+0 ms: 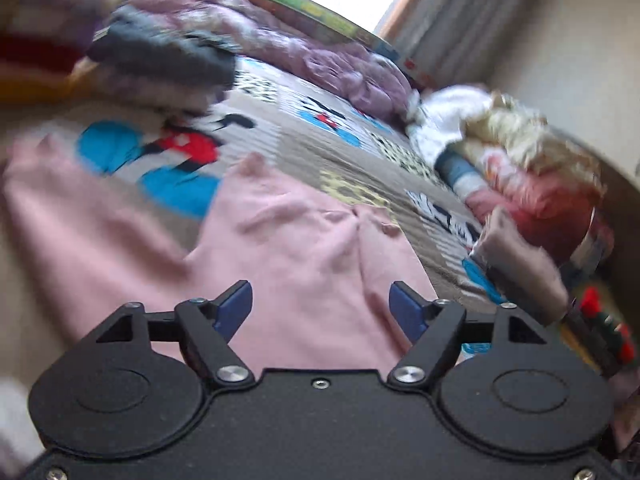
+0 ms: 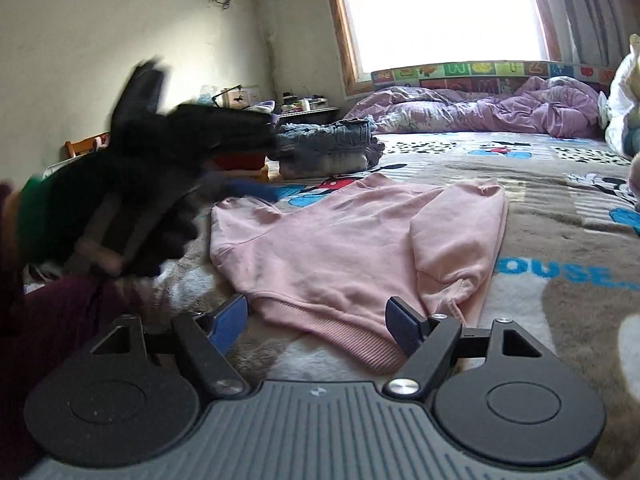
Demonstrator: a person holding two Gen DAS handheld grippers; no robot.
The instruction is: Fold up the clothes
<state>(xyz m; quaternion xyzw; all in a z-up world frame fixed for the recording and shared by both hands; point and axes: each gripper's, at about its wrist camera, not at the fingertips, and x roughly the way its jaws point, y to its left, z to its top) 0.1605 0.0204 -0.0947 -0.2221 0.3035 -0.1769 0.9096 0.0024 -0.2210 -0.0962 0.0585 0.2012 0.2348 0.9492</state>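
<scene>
A pink sweatshirt [image 2: 340,248] lies flat on the cartoon-print blanket [image 2: 560,184], with one side folded in over its body. My right gripper [image 2: 316,308] stands open at the ribbed hem, with nothing between its blue pads. In the left wrist view the same pink sweatshirt [image 1: 304,248] spreads out below my left gripper [image 1: 320,296], which is open and empty above it. The left gripper [image 2: 240,190] also shows in the right wrist view as a black blur held in a hand at the garment's left edge.
Folded clothes [image 2: 328,148] are stacked at the back left of the bed. A rumpled purple duvet [image 2: 480,108] lies under the window. A heap of unfolded clothes [image 1: 520,168] sits along the right side by the wall.
</scene>
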